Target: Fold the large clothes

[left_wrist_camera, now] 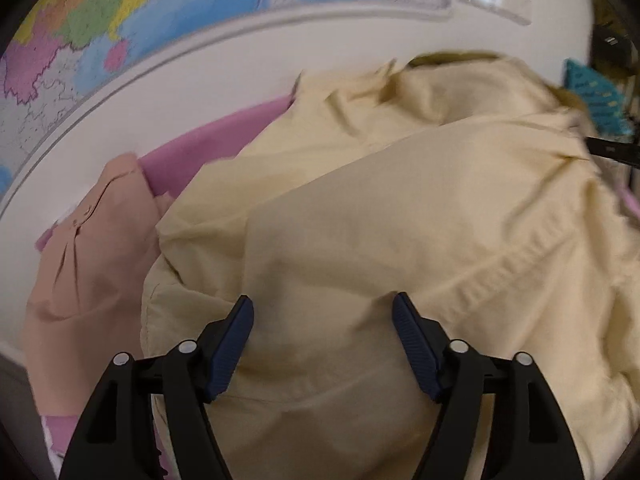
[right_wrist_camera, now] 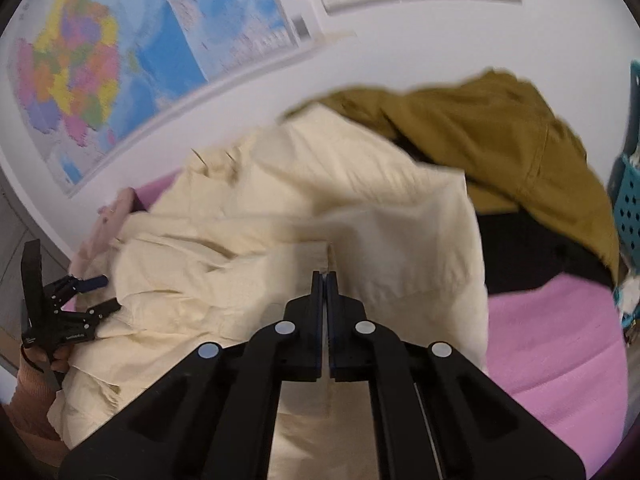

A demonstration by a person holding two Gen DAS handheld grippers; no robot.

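A large cream-yellow garment (left_wrist_camera: 380,208) lies rumpled over a pink sheet (left_wrist_camera: 208,148); it also shows in the right wrist view (right_wrist_camera: 304,208). My left gripper (left_wrist_camera: 323,312) is open, its blue pads just above the cloth and empty. It shows at the far left of the right wrist view (right_wrist_camera: 102,292), at the garment's left edge. My right gripper (right_wrist_camera: 325,276) is shut on a fold of the cream garment and holds it up.
A peach garment (left_wrist_camera: 88,264) lies at the left. An olive-brown garment (right_wrist_camera: 500,136) and a black cloth (right_wrist_camera: 536,248) lie behind the cream one. A teal perforated basket (right_wrist_camera: 630,200) stands at the right. Maps (right_wrist_camera: 120,60) hang on the white wall.
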